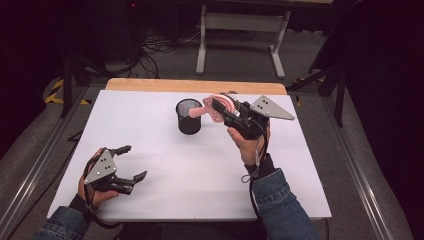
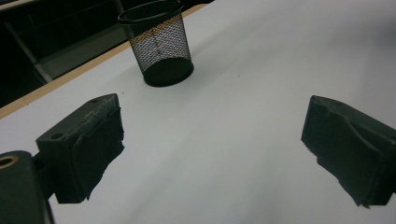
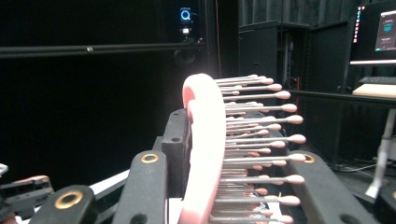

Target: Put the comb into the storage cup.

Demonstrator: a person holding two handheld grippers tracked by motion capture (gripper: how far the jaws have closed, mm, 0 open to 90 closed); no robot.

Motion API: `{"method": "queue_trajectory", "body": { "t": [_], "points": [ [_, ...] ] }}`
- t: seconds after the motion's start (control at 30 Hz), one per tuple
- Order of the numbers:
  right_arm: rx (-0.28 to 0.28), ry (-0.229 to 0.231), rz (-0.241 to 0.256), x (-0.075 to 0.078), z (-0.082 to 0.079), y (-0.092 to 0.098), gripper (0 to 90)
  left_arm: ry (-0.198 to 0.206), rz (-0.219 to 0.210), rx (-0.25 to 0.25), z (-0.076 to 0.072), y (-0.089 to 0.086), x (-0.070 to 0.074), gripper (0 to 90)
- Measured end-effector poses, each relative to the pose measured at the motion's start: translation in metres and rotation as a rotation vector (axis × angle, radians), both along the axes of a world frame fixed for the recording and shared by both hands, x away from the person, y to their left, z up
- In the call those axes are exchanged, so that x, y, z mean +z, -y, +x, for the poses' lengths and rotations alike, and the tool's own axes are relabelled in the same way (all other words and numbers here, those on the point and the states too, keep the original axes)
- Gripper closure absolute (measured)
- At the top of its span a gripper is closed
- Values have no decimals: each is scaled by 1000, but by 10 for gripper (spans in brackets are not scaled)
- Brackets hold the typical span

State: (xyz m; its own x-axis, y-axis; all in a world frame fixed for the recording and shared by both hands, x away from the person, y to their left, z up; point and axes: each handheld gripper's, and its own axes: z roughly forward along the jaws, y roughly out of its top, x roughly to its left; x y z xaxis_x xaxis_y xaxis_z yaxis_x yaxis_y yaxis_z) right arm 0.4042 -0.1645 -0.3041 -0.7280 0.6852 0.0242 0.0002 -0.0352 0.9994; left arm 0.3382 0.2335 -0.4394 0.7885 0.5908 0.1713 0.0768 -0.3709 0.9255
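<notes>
Near the front left corner of the table [image 1: 165, 165] my left gripper [image 1: 131, 163] sits low in my left hand [image 1: 92, 192]; its jaws are spread wide and hold nothing; it points at the cup.

Past the middle, toward the back edge, stands the black mesh cup [image 1: 189, 116]; it looks light and could tip if I bump it.

Just right of the cup, up in the air, my right gripper [image 1: 218, 106] has its jaws closed on the pink hairbrush [image 1: 220, 107]; the handle of the brush points down over the rim of the cup, though I can't tell if it is inside.

I think the brush is light and stiff; the plastic is smooth, so it may slip; the pins [image 3: 261, 135] with round tips are bendy, so the flat pink back [image 3: 203, 140] is the best place to hold.

My right hand [image 1: 247, 145] is lifted, wrist bent, the gripper tilted toward the cup.
</notes>
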Motion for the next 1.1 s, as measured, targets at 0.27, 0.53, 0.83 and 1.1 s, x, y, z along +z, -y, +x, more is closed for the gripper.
{"method": "queue_trajectory", "body": {
  "t": [0.27,0.53,0.83,1.1],
  "points": [
    [-6,-11,-12,3,11,-3,644,-3,-5,2,0,0,-1,59],
    [-24,-42,-53,-3,27,-14,643,-5,-6,0,1,0,-1,61],
    [-57,-59,-80,-10,42,-23,642,-7,2,-6,2,1,-3,61],
    [-57,-92,-95,-17,51,-32,642,-10,3,-12,2,2,-3,62]
  ]
}}
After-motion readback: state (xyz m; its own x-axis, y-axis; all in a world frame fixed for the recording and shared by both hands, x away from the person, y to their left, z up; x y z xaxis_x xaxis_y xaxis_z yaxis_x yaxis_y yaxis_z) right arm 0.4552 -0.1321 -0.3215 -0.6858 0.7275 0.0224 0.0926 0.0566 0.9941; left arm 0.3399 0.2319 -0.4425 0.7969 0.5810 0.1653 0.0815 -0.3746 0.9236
